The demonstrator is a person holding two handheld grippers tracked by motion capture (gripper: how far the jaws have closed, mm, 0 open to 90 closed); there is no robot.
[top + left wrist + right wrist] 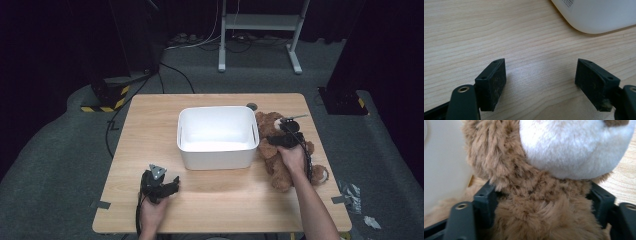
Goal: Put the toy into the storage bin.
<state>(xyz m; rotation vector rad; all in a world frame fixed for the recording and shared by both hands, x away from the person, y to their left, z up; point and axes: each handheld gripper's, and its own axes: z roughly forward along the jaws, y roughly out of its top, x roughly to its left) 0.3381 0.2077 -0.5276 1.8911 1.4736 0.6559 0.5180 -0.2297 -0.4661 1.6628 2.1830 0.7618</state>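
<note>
At the table's (150, 107) 3 o'clock side, the bear (280, 150) is lying on its back against the bin's (218, 137) right wall, its long axis running from 11 o'clock (head) to 5 o'clock (feet). The right gripper (286, 131) is straddling the bear's neck (541, 192), jaws wide and sunk in the fur on both sides; whether the pads are pressing yet cannot be told. The bin is sitting at the bear's 9 o'clock and is holding nothing. The left gripper (165, 187) is resting at the table's 7 o'clock, jaws apart over bare wood, well apart from the bear. The right hand is the nearer one.
</note>
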